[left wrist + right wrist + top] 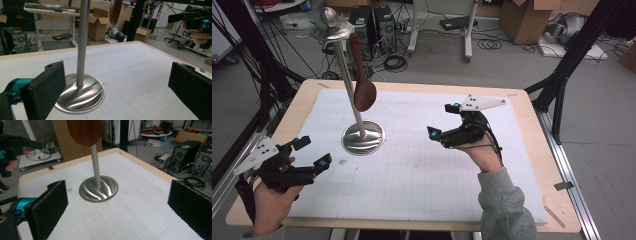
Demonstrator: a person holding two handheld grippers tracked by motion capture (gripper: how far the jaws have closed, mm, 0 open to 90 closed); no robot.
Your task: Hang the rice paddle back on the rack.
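Brown wooden spoon point(363, 85) hanging bowl-down from steel stand point(362, 136), upper left of centre in high view, on white mat point(422, 170) over desk point(537, 150); left claw point(312, 152) lower left, wide open, empty; right claw point(444, 122) right of centre, wide open, empty.

This is a lab or workshop. Around the padded table point(532, 150) stand black frame struts point(572, 55), computer towers point(373, 25) with loose cables point(394, 62) on the grey floor, cardboard boxes point(524, 17) and workbenches point(50, 10).
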